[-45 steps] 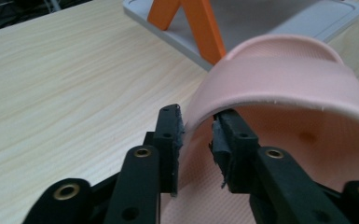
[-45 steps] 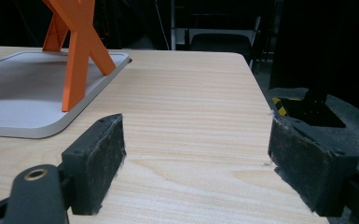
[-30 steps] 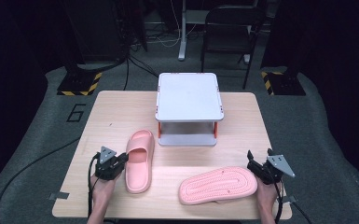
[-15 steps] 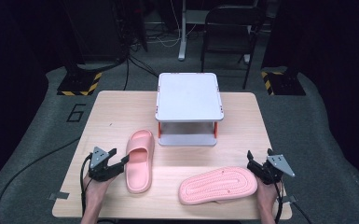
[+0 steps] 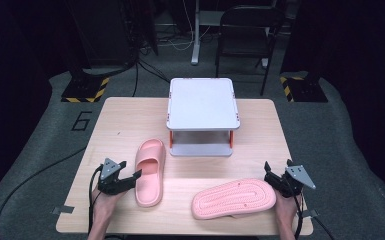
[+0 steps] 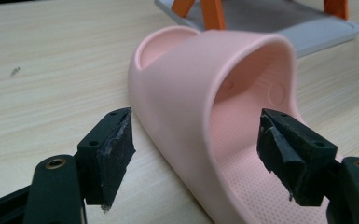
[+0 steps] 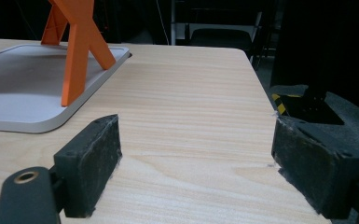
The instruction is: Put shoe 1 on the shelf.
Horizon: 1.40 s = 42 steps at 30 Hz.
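High view: pink slipper (image 5: 149, 172), upright, lying at table's (image 5: 130, 120) left front, just beside left gripper (image 5: 128, 179), which is backing off from its earlier clamp. Second slipper (image 5: 234, 198), sole up, lying near right gripper (image 5: 271, 176).
Left gripper view: jaws have just been opening, straddling slipper's (image 6: 224, 116) wall, released.
Right gripper view: jaws standing wide, empty.

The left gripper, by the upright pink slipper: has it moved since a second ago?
Yes. The left gripper has backed off toward the table's left edge, away from the upright slipper; its jaws have just been opening and stand apart, straddling the slipper's edge.
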Each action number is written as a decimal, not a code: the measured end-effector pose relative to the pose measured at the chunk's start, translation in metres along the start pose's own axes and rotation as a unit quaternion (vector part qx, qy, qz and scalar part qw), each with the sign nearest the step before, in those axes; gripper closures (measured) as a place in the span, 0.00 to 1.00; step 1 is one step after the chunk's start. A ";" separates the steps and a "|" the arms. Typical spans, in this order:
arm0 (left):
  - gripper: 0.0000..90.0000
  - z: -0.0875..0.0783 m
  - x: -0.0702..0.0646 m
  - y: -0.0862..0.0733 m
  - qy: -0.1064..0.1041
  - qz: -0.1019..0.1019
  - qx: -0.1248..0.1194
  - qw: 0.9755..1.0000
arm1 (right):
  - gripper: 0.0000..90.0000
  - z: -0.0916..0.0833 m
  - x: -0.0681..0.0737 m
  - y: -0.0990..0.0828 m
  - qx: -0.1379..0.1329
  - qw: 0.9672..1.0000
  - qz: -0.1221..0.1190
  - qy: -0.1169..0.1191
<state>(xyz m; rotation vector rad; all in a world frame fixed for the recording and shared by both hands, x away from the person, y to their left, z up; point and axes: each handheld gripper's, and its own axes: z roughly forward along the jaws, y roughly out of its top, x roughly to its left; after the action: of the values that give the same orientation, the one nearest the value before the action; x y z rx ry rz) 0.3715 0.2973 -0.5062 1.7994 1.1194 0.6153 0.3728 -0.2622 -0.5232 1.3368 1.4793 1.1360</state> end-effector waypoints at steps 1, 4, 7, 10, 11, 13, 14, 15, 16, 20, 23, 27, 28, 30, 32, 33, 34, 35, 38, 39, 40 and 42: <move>0.30 0.002 0.000 0.000 -0.001 -0.005 0.006 1.000 | 0.17 0.000 0.000 0.000 0.000 1.000 0.001 0.001; 0.34 0.005 0.001 0.000 0.003 -0.009 0.010 1.000 | 0.17 0.000 0.000 0.000 0.003 1.000 0.006 0.006; 0.51 0.009 0.001 0.001 0.001 -0.010 0.013 1.000 | 0.19 -0.001 -0.003 0.000 0.010 1.000 0.024 0.011; 0.62 0.015 0.001 0.001 0.005 0.000 0.021 1.000 | 0.20 0.000 -0.005 0.000 0.009 0.999 0.033 0.016; 0.66 0.018 0.000 0.000 0.006 0.005 0.021 1.000 | 0.21 0.000 -0.006 0.000 0.008 0.999 0.039 0.018; 0.71 0.020 -0.002 0.000 0.011 0.013 0.020 1.000 | 0.21 -0.001 -0.006 0.000 0.007 0.999 0.037 0.023; 0.74 0.021 -0.003 0.000 0.018 0.012 0.015 1.000 | 0.21 -0.001 -0.006 0.000 0.007 0.999 0.032 0.024; 0.75 0.022 -0.003 0.000 0.021 0.015 0.015 1.000 | 0.21 -0.001 -0.005 0.000 0.010 0.999 0.029 0.023; 0.76 0.022 -0.004 0.000 0.024 0.015 0.015 0.999 | 0.21 -0.001 -0.004 0.000 0.010 0.999 0.022 0.023; 0.84 0.023 -0.003 0.001 0.035 0.013 0.010 0.999 | 0.22 0.000 -0.003 0.001 0.015 1.000 0.014 0.020; 0.88 0.023 -0.004 0.002 0.050 0.021 0.012 0.998 | 0.24 0.001 -0.005 0.001 0.012 0.999 0.025 0.022; 0.91 0.020 -0.006 0.003 0.053 0.027 0.012 0.998 | 0.24 0.001 -0.009 0.002 0.020 0.999 0.024 0.029; 0.91 0.020 -0.007 0.003 0.052 0.023 0.007 0.998 | 0.24 0.000 -0.011 0.004 0.019 0.999 0.016 0.025; 0.91 0.018 -0.009 0.005 0.043 0.028 0.005 0.999 | 0.24 -0.002 -0.014 0.008 0.014 0.999 0.019 0.028; 0.91 0.016 -0.013 0.008 0.037 0.034 0.002 0.999 | 0.24 -0.007 -0.019 0.016 -0.009 0.999 0.020 0.032; 0.91 0.016 -0.015 0.011 0.033 0.036 -0.001 0.999 | 0.24 -0.008 -0.020 0.019 -0.008 0.999 0.023 0.033; 0.91 0.015 -0.016 0.012 0.030 0.040 -0.001 0.999 | 0.24 -0.009 -0.022 0.028 -0.009 0.999 0.022 0.041; 0.91 0.015 -0.019 0.015 0.028 0.043 -0.004 0.999 | 0.23 -0.010 -0.023 0.035 -0.005 0.999 0.017 0.045; 0.91 0.014 -0.025 0.023 0.019 0.042 -0.016 0.999 | 0.23 -0.006 -0.016 0.069 0.004 0.997 -0.014 0.071; 0.91 0.014 -0.028 0.026 0.015 0.045 -0.017 0.999 | 0.24 -0.005 -0.012 0.077 0.003 0.997 -0.020 0.077; 0.91 0.014 -0.028 0.026 0.015 0.045 -0.017 0.999 | 0.24 -0.003 -0.006 0.091 0.002 0.995 -0.029 0.096; 0.91 0.016 -0.034 0.033 0.008 0.048 -0.021 0.999 | 0.24 0.002 0.008 0.113 -0.001 0.992 -0.042 0.122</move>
<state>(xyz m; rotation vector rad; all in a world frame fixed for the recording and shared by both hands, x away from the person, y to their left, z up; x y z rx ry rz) 0.3823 0.2544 -0.4832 1.8231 1.0294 0.7060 0.4023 -0.2511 -0.4140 1.1545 1.6914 1.2800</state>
